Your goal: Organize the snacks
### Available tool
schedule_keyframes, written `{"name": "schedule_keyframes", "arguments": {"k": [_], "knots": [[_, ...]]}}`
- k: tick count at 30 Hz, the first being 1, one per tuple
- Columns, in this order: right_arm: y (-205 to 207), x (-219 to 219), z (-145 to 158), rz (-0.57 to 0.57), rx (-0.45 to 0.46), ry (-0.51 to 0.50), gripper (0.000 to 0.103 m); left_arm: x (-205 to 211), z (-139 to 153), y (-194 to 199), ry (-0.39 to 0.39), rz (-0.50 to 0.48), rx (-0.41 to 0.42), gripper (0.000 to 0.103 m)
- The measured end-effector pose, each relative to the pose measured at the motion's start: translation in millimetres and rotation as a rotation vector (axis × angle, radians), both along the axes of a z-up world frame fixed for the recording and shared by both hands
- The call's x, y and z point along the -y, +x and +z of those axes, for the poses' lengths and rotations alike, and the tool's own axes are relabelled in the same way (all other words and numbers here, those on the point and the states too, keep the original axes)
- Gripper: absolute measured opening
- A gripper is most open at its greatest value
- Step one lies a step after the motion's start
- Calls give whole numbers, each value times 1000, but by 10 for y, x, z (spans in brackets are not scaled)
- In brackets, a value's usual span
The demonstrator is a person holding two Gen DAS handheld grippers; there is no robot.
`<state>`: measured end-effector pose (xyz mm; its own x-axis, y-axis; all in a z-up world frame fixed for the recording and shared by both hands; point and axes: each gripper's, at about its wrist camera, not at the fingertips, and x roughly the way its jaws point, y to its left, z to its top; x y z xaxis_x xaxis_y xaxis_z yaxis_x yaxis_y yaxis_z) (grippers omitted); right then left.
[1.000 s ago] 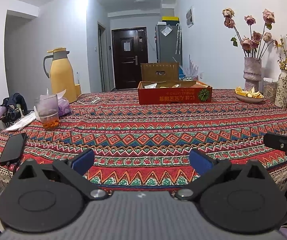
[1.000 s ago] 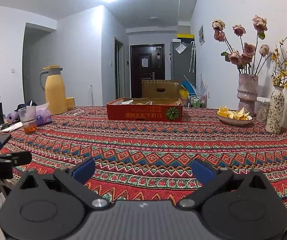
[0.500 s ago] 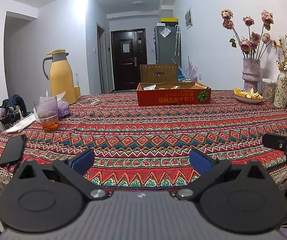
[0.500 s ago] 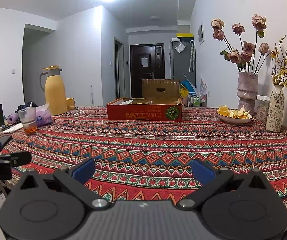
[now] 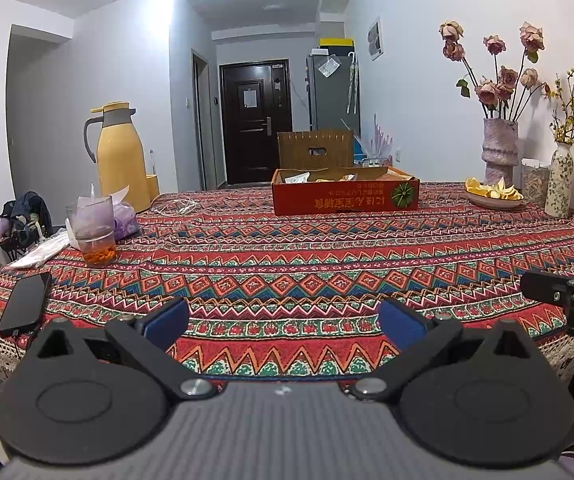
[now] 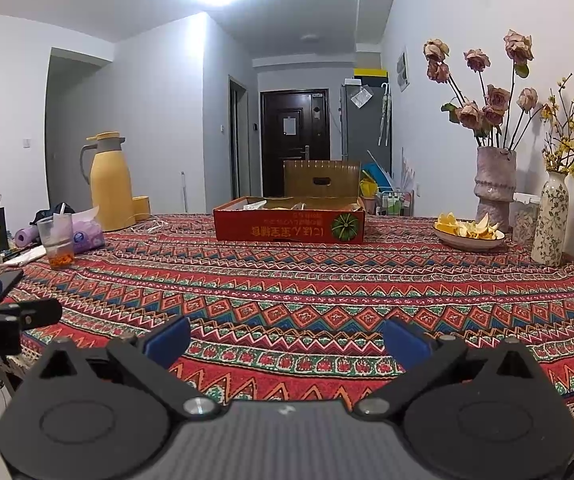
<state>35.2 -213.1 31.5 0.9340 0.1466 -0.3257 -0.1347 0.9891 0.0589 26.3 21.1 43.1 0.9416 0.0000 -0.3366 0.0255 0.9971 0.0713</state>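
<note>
Hovering at the near fringed edge of the table (image 5: 287, 264), the left gripper (image 5: 283, 322) and right gripper (image 6: 285, 338) both have fingers spread wide with nothing between them, and a broad stretch of bare patterned cloth lies ahead. Across that run, well apart from both, sits the red box (image 6: 289, 228) of snacks, with upside-down Chinese print on its front that I can't read. Phone (image 5: 25, 304) lies by the left edge, and "obot.AI" shows on the left gripper's side.
</note>
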Motion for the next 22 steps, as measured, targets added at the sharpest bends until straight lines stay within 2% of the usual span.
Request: {"name": "schedule_keyframes", "arguments": {"k": [19, 22], "knots": [[-8, -3, 9, 1, 8, -1, 103, -45, 40, -10, -21, -16, 16, 103], [0, 12, 7, -1, 12, 6, 103, -32, 14, -15, -10, -48, 22, 103]]}}
